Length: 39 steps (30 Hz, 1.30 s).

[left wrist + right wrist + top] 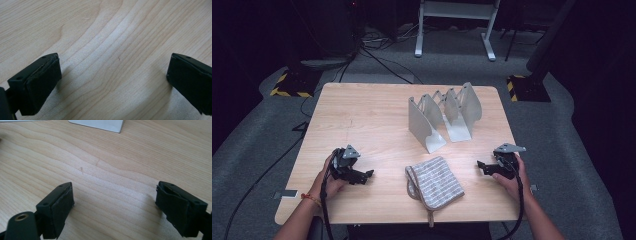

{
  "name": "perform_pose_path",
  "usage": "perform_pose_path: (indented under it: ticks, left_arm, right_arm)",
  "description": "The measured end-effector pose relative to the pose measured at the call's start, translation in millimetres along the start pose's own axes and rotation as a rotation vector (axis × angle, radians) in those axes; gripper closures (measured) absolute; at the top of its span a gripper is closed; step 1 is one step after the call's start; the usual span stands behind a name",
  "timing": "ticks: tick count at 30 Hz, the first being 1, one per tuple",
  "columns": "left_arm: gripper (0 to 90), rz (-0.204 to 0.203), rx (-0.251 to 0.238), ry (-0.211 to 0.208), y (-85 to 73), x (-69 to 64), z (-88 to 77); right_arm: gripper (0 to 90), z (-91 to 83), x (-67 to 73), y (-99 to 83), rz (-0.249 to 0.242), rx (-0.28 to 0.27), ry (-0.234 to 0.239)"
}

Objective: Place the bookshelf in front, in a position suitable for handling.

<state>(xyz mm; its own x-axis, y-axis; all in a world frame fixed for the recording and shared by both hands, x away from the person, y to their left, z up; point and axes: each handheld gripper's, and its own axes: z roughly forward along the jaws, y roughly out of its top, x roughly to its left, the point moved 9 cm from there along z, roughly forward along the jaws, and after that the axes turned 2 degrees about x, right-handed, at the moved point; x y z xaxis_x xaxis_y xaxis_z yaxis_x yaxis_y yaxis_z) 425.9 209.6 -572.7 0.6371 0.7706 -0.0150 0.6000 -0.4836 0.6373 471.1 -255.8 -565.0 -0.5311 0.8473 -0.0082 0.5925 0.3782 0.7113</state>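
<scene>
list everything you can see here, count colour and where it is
table: one, light wood, centre of the high view
folded cloth: one, grey-and-white striped, near edge of the table, between the two grippers
metal rack: one, pale grey, with upright dividers, far right part of the table, behind the cloth
floor: grey carpet around the table, with black cables lying on it at the left and far side
white frame: one, on the floor beyond the table
left gripper: one, black, jaws open over bare wood, left of the cloth
right gripper: one, black, jaws open over bare wood, right of the cloth
hands: two, each holding a gripper, entering from the bottom edge
</scene>
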Motion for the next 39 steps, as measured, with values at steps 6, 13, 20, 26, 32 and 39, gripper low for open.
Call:
perform_pose_path:
  ticks: [6, 13, 20, 26, 32, 39]
  left_arm:
    - [0.1, 0.018, 0.002, -0.014, -0.9, 0.3, -0.9]
    - [0.3, 0.039, 0.003, -0.032, -2.8, -1.7, -2.6]
    - [0.4, 0.037, 0.005, -0.035, -3.1, -2.2, -2.7]
    - [0.4, 0.040, 0.004, -0.038, -2.9, -2.1, -2.6]
    - [0.5, 0.043, 0.004, -0.032, -3.0, -1.3, -2.8]
    - [9.5, 0.036, 0.005, -0.010, 1.9, -1.7, -5.0]
  right_arm:
    - [15.3, -0.5, -0.9, -0.4, -0.003, 0.004, 0.003]
    - [27.2, -7.5, 3.9, 0.9, -0.039, 0.008, 0.021]
    - [29.0, -26.9, 42.2, 21.6, -0.118, -0.072, 0.120]
    - [30.0, -36.1, 91.9, 32.4, -0.248, -0.092, 0.194]
    - [32.5, -33.3, 101.4, 32.9, -0.295, -0.083, 0.180]
    - [35.5, -28.4, 56.1, 41.9, -0.177, -0.110, 0.096]
